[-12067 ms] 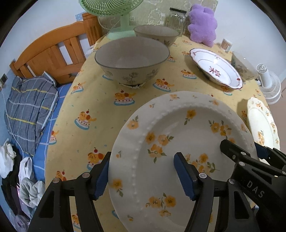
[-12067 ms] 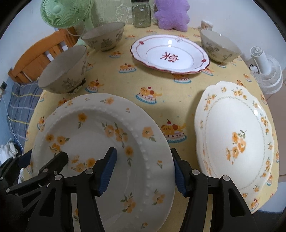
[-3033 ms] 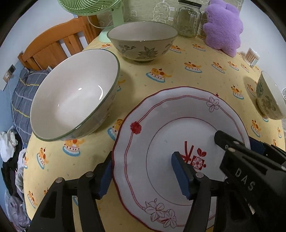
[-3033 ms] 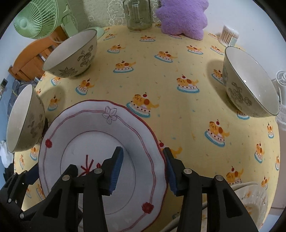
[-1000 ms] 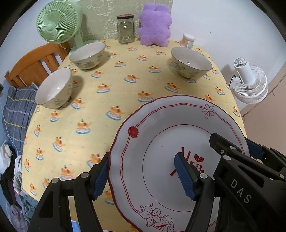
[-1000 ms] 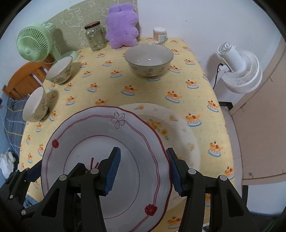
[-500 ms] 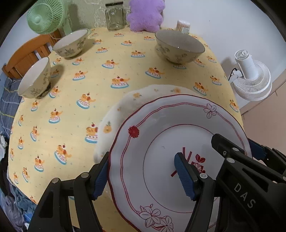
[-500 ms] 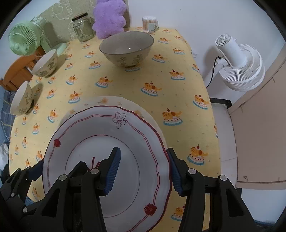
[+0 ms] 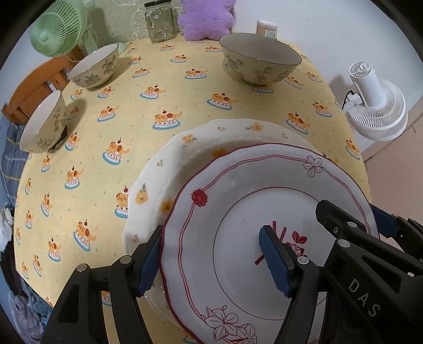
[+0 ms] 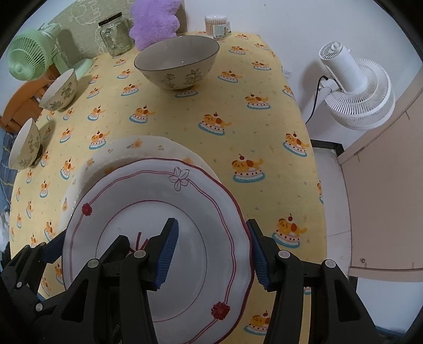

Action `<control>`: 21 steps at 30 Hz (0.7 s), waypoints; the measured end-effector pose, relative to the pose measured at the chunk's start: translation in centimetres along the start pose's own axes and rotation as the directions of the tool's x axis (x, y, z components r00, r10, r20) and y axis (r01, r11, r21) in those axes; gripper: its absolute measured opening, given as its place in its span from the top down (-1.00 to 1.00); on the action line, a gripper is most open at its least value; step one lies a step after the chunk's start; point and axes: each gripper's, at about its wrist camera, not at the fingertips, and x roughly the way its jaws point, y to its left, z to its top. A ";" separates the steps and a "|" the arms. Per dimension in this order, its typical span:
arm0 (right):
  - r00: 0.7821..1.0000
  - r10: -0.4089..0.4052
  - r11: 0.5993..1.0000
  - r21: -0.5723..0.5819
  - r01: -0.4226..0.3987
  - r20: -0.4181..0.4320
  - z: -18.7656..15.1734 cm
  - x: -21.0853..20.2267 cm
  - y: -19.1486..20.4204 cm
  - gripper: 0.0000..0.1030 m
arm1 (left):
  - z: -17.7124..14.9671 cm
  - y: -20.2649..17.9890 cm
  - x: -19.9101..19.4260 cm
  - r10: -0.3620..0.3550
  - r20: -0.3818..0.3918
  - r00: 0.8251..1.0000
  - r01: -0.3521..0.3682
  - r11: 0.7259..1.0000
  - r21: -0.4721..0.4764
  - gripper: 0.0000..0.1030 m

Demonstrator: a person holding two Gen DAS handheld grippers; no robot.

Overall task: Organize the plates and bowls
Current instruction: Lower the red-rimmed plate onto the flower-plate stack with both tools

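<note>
A white plate with a red rim (image 9: 238,211) (image 10: 132,211) hangs between both grippers, just above a stack of yellow-flowered plates (image 9: 164,169) (image 10: 127,148) near the table's front edge. My left gripper (image 9: 211,260) clasps its left rim, one pad outside and one on the plate's face, and its jaws are opening. My right gripper (image 10: 211,251) is shut on the right rim. Three floral bowls stand apart: a large one (image 9: 260,58) (image 10: 177,60) at the back and two (image 9: 93,67) (image 9: 43,124) at the left.
A yellow tablecloth (image 9: 185,100) covers the table. At the back stand a green fan (image 9: 56,29), a glass jar (image 9: 160,22) and a purple plush (image 9: 206,18). A white fan (image 10: 357,90) sits on the floor to the right. A wooden frame (image 9: 34,90) lies left.
Both grippers have carried the red-rimmed plate across and down over the flowered stack, which now shows close beneath it. The bowls have not moved.
</note>
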 end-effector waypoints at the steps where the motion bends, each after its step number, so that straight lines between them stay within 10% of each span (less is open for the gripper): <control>1: 1.000 0.006 1.000 0.004 -0.006 0.000 0.0 0.0 -0.1 -0.10 | 0.0 0.0 0.0 0.003 -0.001 1.000 -0.003 1.000 0.005 -0.40; 6: 0.999 0.037 0.999 0.031 -0.037 -0.003 -0.5 -0.3 -0.8 -0.10 | 0.0 -0.2 0.0 0.020 0.000 1.000 -0.020 0.999 0.032 -0.41; 12: 0.998 0.064 0.998 0.030 -0.064 -0.021 -1.8 -1.3 -1.8 0.51 | -0.6 -1.4 0.0 0.099 0.021 0.995 -0.101 0.988 0.118 -0.40; 21: 0.999 0.033 0.999 -0.014 -0.033 0.006 -1.6 -1.7 -0.8 0.51 | -0.5 -0.7 -1.1 0.084 0.048 0.995 -0.088 0.992 0.091 -0.40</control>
